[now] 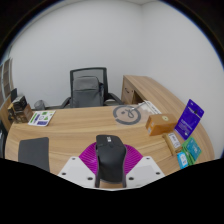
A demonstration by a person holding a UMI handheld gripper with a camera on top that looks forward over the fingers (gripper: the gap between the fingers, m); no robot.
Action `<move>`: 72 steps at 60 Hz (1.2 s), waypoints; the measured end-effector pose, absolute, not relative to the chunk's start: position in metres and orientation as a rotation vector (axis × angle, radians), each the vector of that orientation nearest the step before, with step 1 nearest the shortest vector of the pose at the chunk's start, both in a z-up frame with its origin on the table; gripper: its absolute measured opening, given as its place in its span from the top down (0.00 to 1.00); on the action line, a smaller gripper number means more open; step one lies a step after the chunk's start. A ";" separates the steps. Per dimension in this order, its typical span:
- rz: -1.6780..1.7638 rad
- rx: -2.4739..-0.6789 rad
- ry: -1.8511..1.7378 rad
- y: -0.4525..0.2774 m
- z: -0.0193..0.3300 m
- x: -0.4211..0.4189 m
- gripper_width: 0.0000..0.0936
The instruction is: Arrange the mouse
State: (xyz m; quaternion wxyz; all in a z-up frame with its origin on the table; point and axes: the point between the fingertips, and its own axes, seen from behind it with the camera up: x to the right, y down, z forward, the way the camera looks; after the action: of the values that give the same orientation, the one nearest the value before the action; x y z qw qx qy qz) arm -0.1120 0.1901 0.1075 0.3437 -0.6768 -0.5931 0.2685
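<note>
The wooden tabletop (75,128) spreads ahead of me and bends into a side wing out at about two o'clock. Beyond its far edge, at twelve o'clock, stands a black office chair (88,86) against the pale wall. At about nine o'clock from my gripper (111,172) a dark mat (35,152) lies flat on the wood. The black mouse (111,154) sits between my two fingers (83,171), their magenta pads (90,157) close along both its flanks; I cannot tell whether they press on it or merely stand about it. At one o'clock a brown cardboard box (159,124) rests on the wood, and a purple box (189,118) stands upright farther round toward two o'clock, with a teal packet (192,150) lying near it. Straight beyond the mouse, short of the chair, a coiled cable (126,114) lies on the tabletop. At about ten o'clock, near the far edge, lies a small booklet (40,118).
</note>
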 end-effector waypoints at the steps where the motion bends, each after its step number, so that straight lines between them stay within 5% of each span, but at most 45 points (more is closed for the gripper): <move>1: 0.709 -1.754 -1.539 0.181 0.115 -0.113 0.69; 10: 0.833 -1.717 -1.564 0.075 0.163 -0.121 0.68; 18: 0.911 -1.692 -1.617 -0.027 0.163 -0.122 0.68; 30: 0.915 -1.700 -1.695 -0.137 0.096 -0.118 0.66; 45: 0.817 -1.676 -1.754 -0.179 0.012 -0.111 0.65; 57: 0.775 -1.649 -1.760 -0.180 -0.009 -0.100 0.41; 63: 0.712 -1.636 -1.749 -0.168 -0.003 -0.095 0.06; 72: 0.737 -1.629 -1.760 -0.163 0.047 -0.066 0.09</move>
State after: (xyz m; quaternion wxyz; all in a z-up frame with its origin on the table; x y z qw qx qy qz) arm -0.0661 -0.1630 0.0474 0.3111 -0.6171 -0.6667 0.2791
